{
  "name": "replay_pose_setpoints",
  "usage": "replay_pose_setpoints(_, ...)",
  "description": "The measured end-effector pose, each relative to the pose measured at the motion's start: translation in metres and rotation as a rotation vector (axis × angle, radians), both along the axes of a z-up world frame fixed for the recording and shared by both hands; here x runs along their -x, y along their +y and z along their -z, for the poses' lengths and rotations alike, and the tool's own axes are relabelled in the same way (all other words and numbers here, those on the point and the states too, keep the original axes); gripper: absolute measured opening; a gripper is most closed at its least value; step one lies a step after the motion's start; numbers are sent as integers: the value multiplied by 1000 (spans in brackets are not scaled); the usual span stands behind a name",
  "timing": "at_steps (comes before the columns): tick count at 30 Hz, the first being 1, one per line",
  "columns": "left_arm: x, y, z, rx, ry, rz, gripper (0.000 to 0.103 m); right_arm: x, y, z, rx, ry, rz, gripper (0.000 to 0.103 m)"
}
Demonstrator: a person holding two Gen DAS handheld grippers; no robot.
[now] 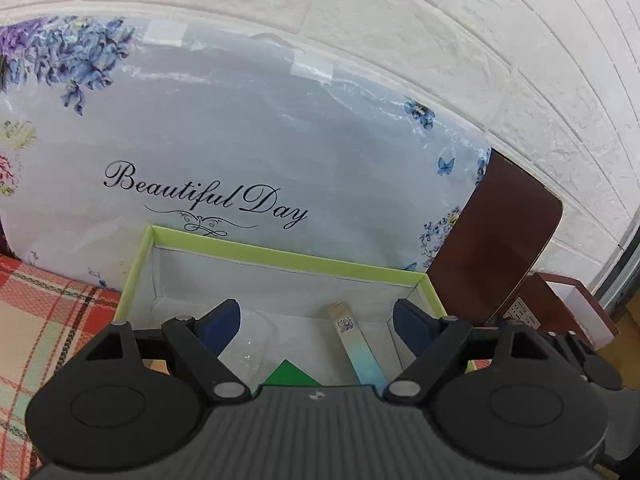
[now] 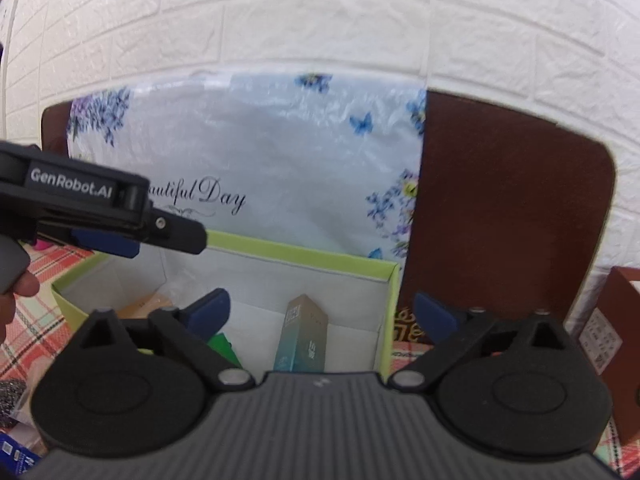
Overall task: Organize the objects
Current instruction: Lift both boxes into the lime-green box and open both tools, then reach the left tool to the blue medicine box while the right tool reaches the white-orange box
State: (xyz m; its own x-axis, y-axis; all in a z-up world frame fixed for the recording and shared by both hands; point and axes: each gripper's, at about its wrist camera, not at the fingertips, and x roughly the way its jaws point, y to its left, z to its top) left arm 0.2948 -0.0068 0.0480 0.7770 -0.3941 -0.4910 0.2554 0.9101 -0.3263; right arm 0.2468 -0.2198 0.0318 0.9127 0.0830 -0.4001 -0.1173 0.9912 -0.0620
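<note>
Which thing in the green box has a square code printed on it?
The slim blue-and-tan carton leaning near the box's right wall; the green piece beside it shows no print.

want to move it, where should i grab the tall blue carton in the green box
Grip the blue carton near its upper end, pads on its two long side faces, coming from above. It leans against the green box wall with its lower end out of view.

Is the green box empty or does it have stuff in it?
Not empty. The lidless green box holds a tall teal carton, a green thing and a tan item.
</note>
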Motion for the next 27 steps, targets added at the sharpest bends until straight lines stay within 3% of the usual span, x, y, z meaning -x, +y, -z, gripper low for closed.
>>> replay_pose_setpoints(6,58,-4,-29,-61,-77,-3,88,53,-4,-32,-52,-56,14,103)
replay_pose_setpoints(11,114,-13,-39,-158,-103,-45,93,99,0,-37,-53,-33,16,103)
replay_pose_setpoints(19,185,-14,-24,-244,-113,-70,94,167,6,-16,-93,21,34,103)
replay_pose_setpoints(27,218,2,11,-268,-14,-134,94,214,18,10,-105,78,53,103)
